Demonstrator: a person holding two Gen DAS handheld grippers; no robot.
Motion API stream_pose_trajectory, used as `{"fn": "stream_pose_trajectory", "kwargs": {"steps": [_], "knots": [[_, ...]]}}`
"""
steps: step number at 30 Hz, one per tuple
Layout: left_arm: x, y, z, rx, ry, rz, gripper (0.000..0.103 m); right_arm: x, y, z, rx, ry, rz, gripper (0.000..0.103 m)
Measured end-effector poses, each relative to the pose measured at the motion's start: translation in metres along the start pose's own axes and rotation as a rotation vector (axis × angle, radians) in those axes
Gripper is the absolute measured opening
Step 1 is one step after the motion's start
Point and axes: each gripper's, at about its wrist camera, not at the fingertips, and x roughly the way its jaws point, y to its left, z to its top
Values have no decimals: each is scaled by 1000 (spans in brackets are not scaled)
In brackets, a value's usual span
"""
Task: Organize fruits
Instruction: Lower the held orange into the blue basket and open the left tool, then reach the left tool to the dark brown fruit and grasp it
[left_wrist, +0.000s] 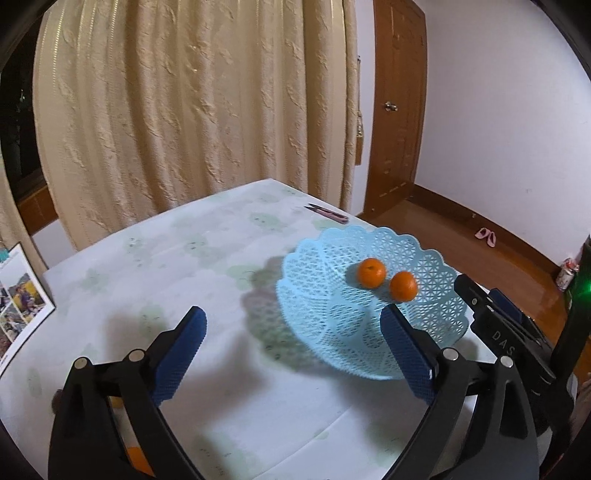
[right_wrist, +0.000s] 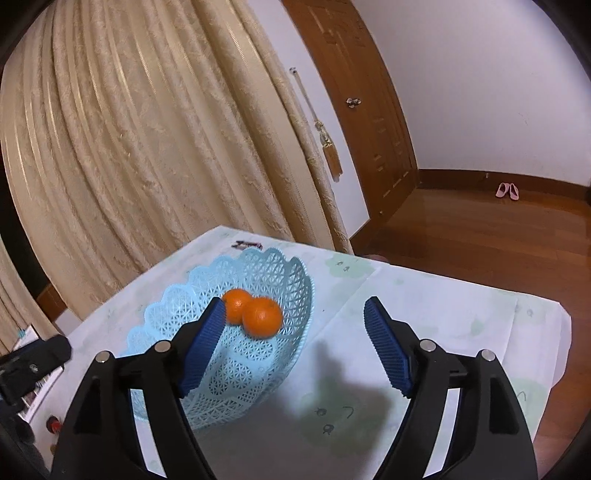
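A light blue lattice basket (left_wrist: 325, 306) (right_wrist: 280, 269) stands on the white tablecloth. Two oranges lie in it side by side: one (left_wrist: 371, 272) (right_wrist: 236, 303) farther back, one (left_wrist: 403, 285) (right_wrist: 262, 316) nearer. My left gripper (left_wrist: 293, 323) is open and empty above the cloth, just left of the basket. My right gripper (right_wrist: 295, 314) is open and empty, its left finger over the basket. The right gripper's body (left_wrist: 495, 317) shows at the basket's right. Another orange (left_wrist: 138, 459) peeks out under the left gripper's left arm.
A pink-handled tool (left_wrist: 327, 213) (right_wrist: 246, 244) lies near the table's far edge. Photo sheets (left_wrist: 20, 306) lie at the left edge. A curtain hangs behind the table. A wooden door, wood floor, pink slippers (right_wrist: 506, 190) and a can (left_wrist: 567, 273) are to the right.
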Motion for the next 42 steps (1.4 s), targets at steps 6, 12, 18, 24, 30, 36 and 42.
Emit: {"fn": "stream_pose_trajectory", "kwargs": {"steps": [6, 12, 18, 24, 30, 36, 42], "knots": [[-14, 19, -6, -21, -8, 45, 95, -1, 19, -3, -72, 43, -9, 79], [-29, 45, -14, -53, -12, 97, 95, -13, 44, -6, -150, 59, 20, 79], [-47, 71, -23, -82, -26, 137, 95, -25, 65, -13, -172, 68, 47, 79], [-68, 103, -33, -115, -46, 182, 95, -35, 93, -20, -223, 84, 80, 79], [-90, 160, -46, -205, -48, 261, 95, -48, 119, -26, -252, 99, 140, 80], [-101, 221, -57, -326, -22, 299, 95, -48, 152, -41, -283, 163, 220, 80], [-81, 264, -72, -407, 86, 279, 95, -49, 182, -59, -331, 216, 266, 80]]}}
